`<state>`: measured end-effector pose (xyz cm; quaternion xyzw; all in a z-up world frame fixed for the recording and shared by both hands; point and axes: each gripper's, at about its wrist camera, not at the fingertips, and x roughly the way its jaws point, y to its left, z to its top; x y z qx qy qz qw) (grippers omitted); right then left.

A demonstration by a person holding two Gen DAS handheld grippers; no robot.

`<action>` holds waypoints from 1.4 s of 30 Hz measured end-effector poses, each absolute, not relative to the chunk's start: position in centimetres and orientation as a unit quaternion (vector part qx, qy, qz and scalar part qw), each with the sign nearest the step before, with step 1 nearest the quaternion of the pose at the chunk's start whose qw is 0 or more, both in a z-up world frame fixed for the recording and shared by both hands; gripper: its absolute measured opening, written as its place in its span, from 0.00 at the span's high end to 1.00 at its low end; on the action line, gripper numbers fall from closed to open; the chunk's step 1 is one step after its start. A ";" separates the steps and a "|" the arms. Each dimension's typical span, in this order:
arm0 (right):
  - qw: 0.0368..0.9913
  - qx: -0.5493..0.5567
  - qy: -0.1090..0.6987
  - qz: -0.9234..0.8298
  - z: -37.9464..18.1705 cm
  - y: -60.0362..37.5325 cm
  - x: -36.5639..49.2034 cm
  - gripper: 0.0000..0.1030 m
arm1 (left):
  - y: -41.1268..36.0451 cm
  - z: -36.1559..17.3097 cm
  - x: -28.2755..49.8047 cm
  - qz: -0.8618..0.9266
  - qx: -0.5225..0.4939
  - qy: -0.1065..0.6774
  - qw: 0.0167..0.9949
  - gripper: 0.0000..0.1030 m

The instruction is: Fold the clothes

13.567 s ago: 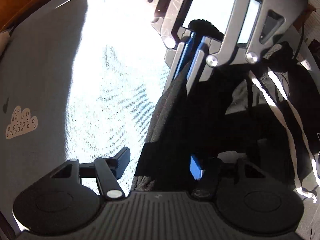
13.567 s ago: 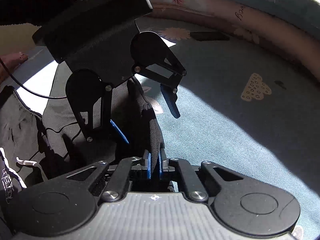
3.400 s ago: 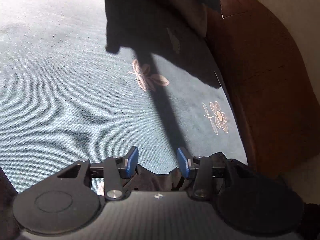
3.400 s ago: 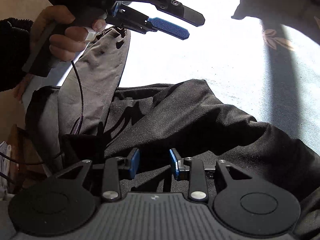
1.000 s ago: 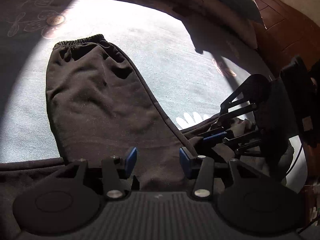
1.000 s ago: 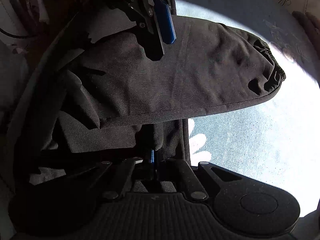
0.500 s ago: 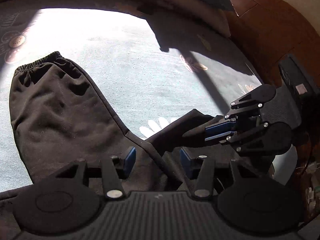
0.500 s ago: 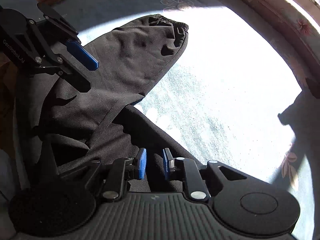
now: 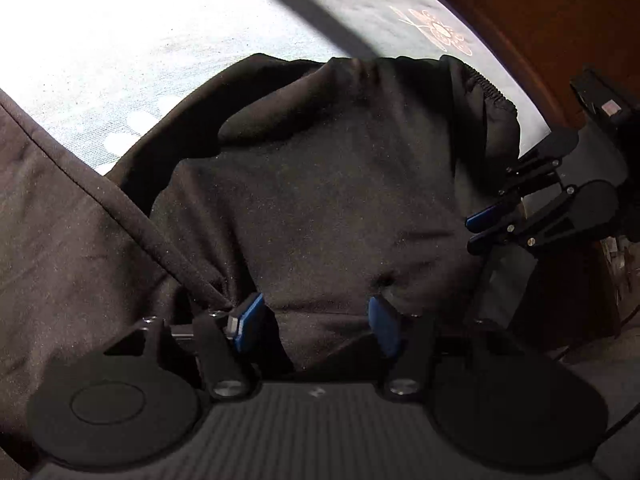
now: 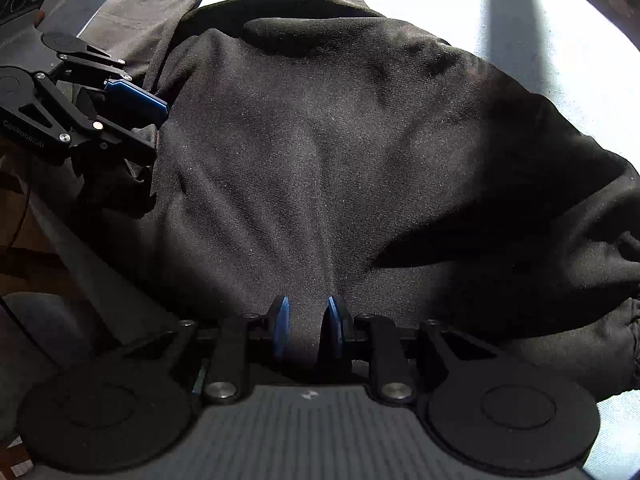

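Black sweatpants [image 9: 320,184] lie spread on a blue-grey printed sheet [image 9: 100,40]. One leg fills the middle of the left wrist view, its elastic cuff [image 9: 494,94] at the upper right; the other leg [image 9: 60,240] runs off to the left. My left gripper [image 9: 316,320] points down onto the cloth, jaws opening, fabric between the blue pads but not pinched. My right gripper [image 9: 482,230] hovers at the leg's right edge. In the right wrist view my right gripper [image 10: 307,328] has a narrow gap, jaws opening, with the dark sweatpants [image 10: 340,160] under and between the pads. The left gripper [image 10: 140,120] is at the left.
A brown wooden bed frame [image 9: 540,20] borders the sheet at the upper right. Sunlit sheet [image 10: 440,0] lies beyond the trousers. A thin black cable [image 10: 16,232] hangs at the left over dark wood.
Both grippers have swung from the left trouser leg over to the right one, now close above it. The right gripper rolled and its jaws parted; the left jaws stand wider.
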<state>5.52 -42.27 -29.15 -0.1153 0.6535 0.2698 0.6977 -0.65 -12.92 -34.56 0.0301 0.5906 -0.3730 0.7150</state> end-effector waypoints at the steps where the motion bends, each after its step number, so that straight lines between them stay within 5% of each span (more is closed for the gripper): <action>1: 0.699 -0.110 0.655 0.264 -28.9 -42.8 5.6 0.75 | -13.4 -34.0 -0.2 -0.369 0.039 0.593 0.715 0.45; 8: 0.790 -0.061 0.580 0.190 -26.1 -46.5 8.7 0.75 | -18.2 -31.5 6.6 -0.398 0.003 0.510 0.762 0.41; 15: 0.798 -0.090 0.592 0.066 -29.1 -53.0 10.2 0.75 | -21.3 -35.8 12.4 -0.341 -0.058 0.543 0.765 0.41; 21: 0.796 -0.057 0.597 0.081 -26.9 -54.8 9.7 0.75 | -20.4 -34.7 11.9 -0.331 -0.079 0.536 0.773 0.40; 25: 0.843 -0.029 0.525 0.107 -24.3 -53.7 12.8 0.67 | -20.8 -34.5 12.1 -0.335 -0.104 0.527 0.774 0.38; 32: 0.843 -0.041 0.528 0.096 -27.6 -52.9 17.4 0.67 | -20.2 -36.7 14.0 -0.314 -0.150 0.539 0.767 0.36; 35: 0.844 -0.009 0.529 0.086 -27.9 -56.5 16.2 0.78 | -20.0 -35.3 13.9 -0.308 -0.140 0.522 0.783 0.37; 42: 0.852 0.015 0.510 0.119 -23.8 -55.0 13.3 0.69 | -20.8 -33.5 11.3 -0.328 -0.126 0.530 0.772 0.36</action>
